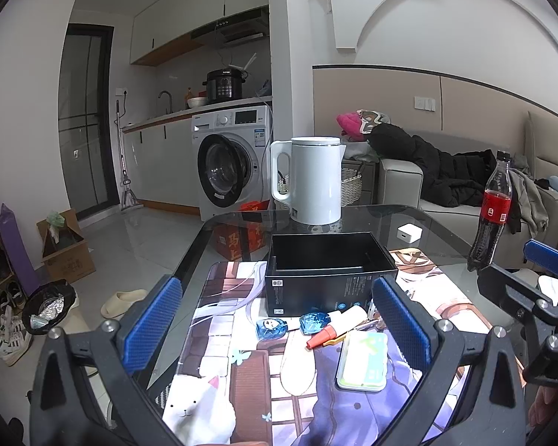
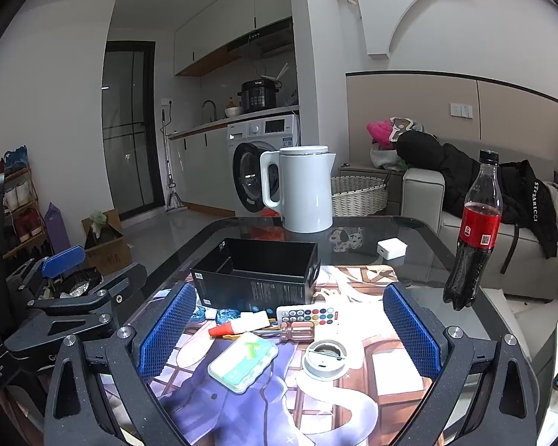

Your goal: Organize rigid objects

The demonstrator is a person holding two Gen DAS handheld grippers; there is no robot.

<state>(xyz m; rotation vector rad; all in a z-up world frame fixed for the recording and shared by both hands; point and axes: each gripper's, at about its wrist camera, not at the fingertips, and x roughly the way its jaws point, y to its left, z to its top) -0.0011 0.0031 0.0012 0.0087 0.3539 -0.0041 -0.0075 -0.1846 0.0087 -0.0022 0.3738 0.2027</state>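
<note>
An open black box (image 1: 329,271) (image 2: 258,275) stands on a printed mat on the glass table. In front of it lie two blue packets (image 1: 271,329), a white tube with an orange-red cap (image 1: 334,325) (image 2: 238,325), a green-white case (image 1: 362,362) (image 2: 243,362), a white remote with coloured buttons (image 2: 308,315), a small clear bottle (image 2: 297,332) and a tape ring (image 2: 325,356). My left gripper (image 1: 279,330) is open and empty above the mat. My right gripper (image 2: 290,334) is open and empty over the small items.
A white kettle (image 1: 310,178) (image 2: 303,187) stands behind the box. A cola bottle (image 1: 493,212) (image 2: 474,230) stands at the right. A white charger (image 1: 409,232) (image 2: 390,249) lies on the glass. The table edge falls to the floor on the left.
</note>
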